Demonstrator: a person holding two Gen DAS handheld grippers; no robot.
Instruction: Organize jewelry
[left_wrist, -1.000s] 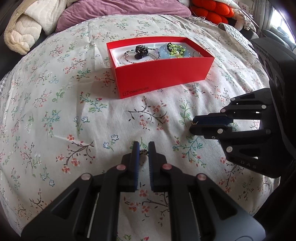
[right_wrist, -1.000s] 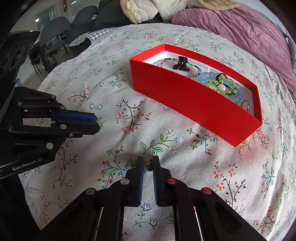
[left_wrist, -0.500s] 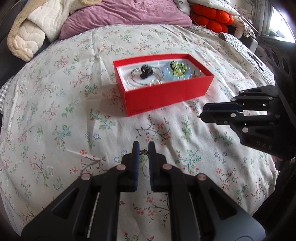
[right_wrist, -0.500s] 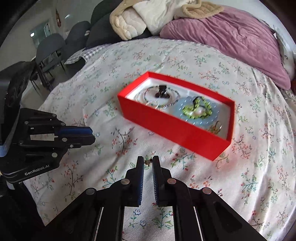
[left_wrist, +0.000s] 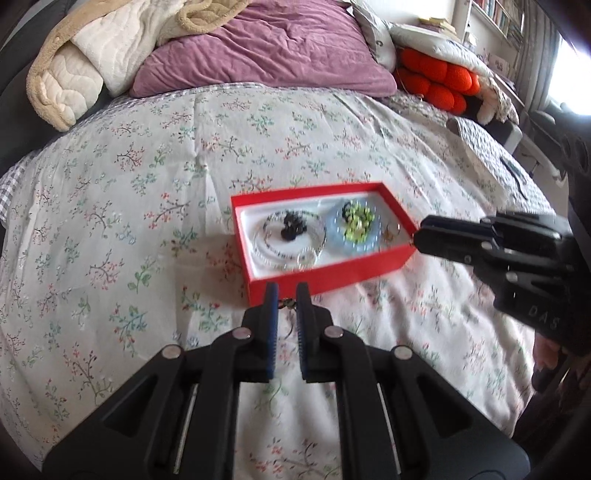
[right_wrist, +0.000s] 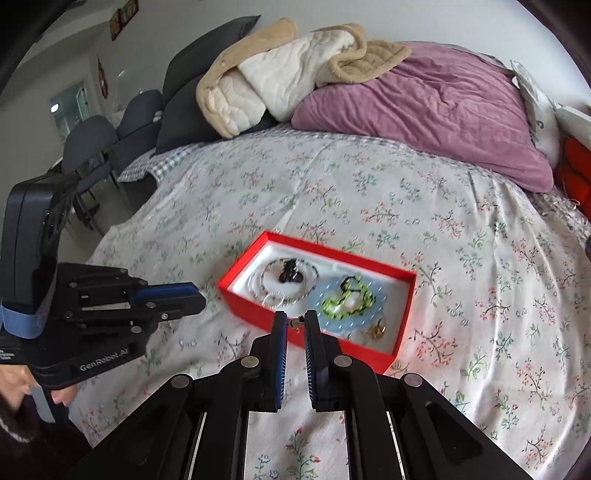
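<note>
One red box lies mid-bed, holding four jewelry pieces. Two grippers hover near it: left gripper and right gripper, jaws narrow, each pinching one small earring.

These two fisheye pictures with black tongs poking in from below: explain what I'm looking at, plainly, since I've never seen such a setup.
There is no robot here. A person holds a hand-held claw in each hand, and each carries a camera looking along its fingers. The left wrist view shows the left claw at the bottom and the right claw at the right edge; the right wrist view shows the same pair, swapped. Both are nearly closed, each pinching a small metal trinket, too small to identify.

Below lies a bed with a floral sheet. On it sits a red box holding a beaded bracelet, a dark piece, a green beaded piece on a pale blue disc, and a small gold item.
</note>
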